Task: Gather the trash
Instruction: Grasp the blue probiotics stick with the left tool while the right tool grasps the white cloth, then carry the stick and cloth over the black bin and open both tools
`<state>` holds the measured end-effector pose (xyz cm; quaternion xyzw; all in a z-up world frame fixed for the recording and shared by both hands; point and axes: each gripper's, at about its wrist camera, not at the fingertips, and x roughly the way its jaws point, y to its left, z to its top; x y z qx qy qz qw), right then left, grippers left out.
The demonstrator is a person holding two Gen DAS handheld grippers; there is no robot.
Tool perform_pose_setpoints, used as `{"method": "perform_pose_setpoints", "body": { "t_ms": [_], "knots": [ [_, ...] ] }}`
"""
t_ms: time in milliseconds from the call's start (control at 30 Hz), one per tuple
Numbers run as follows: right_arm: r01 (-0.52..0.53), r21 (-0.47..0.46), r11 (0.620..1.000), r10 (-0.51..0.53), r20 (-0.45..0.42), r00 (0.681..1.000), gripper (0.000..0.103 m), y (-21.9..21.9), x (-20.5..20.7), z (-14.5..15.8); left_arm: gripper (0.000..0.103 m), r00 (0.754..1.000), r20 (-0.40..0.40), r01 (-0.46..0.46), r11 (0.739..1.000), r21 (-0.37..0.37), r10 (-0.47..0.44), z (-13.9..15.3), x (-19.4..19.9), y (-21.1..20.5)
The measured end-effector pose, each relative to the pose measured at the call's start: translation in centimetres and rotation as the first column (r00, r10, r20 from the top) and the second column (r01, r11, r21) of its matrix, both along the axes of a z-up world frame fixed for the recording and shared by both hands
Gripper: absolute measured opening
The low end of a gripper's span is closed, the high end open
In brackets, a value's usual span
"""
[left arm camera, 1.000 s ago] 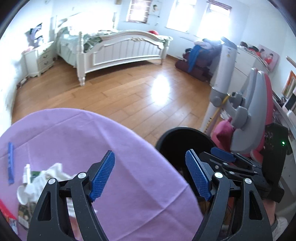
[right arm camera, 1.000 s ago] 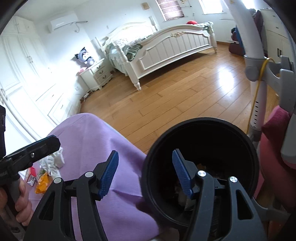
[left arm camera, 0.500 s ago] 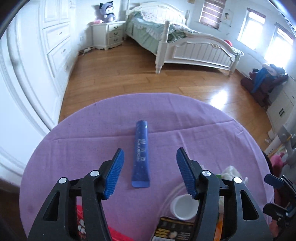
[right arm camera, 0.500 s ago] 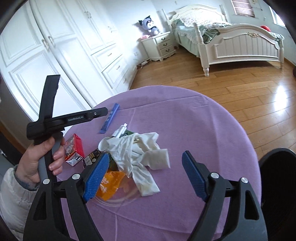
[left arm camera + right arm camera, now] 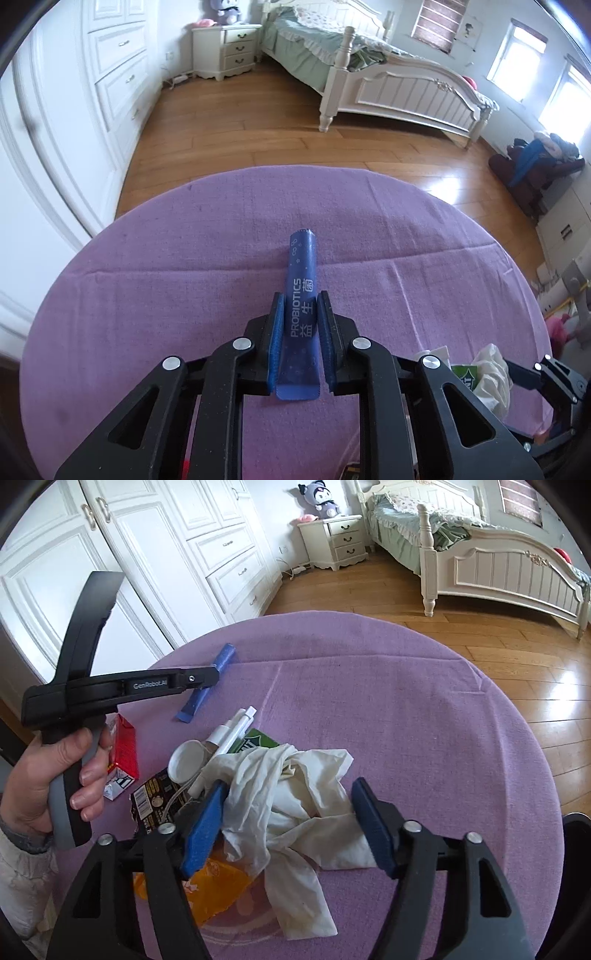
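My left gripper (image 5: 301,314) is shut on a blue probiotics sachet (image 5: 301,291) lying on the purple tablecloth (image 5: 147,295); the sachet also shows in the right wrist view (image 5: 207,686), under the left gripper (image 5: 212,674). My right gripper (image 5: 288,827) is open, its jaws on either side of a crumpled white tissue pile (image 5: 291,794). Around the pile lie an orange wrapper (image 5: 218,890), a white cap (image 5: 186,760), white tubes (image 5: 236,727), a green packet (image 5: 255,740), a dark packet (image 5: 153,801) and a red carton (image 5: 123,753).
The black trash bin's rim (image 5: 576,849) shows at the table's right edge. Beyond the round table are wooden floor (image 5: 258,140), a white bed (image 5: 388,88), white wardrobes (image 5: 184,554) and a nightstand (image 5: 336,541).
My left gripper moved forward and closed on the blue sachet. My right gripper moved down closer over the white tissue pile, still open.
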<state>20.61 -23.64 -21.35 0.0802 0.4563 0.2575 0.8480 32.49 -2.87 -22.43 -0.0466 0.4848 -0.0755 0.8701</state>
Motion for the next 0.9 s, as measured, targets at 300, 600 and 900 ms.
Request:
{"method": "perform_pose_setpoints", "body": {
  "t_ms": [300,600,900],
  "knots": [
    [0.093,0.062,0.994,-0.099,0.100,0.990,0.013,-3.9,-2.8,2.0,0.010,0.988,0.147,0.050,0.999,-0.015,-0.047,3.6,-4.3,-3.2],
    [0.394,0.175,0.902,-0.423,0.180,0.888,0.013,-15.0,-7.7,4.4,0.010,0.907,0.295,0.328,0.943,-0.052,-0.300,9.0,-11.1,-16.0],
    [0.601,0.147,0.785,-0.618,0.127,0.776,0.013,-24.6,-11.5,1.5,0.010,0.824,0.274,0.534,0.842,-0.082,-0.496,6.1,-15.1,-28.0]
  ]
}}
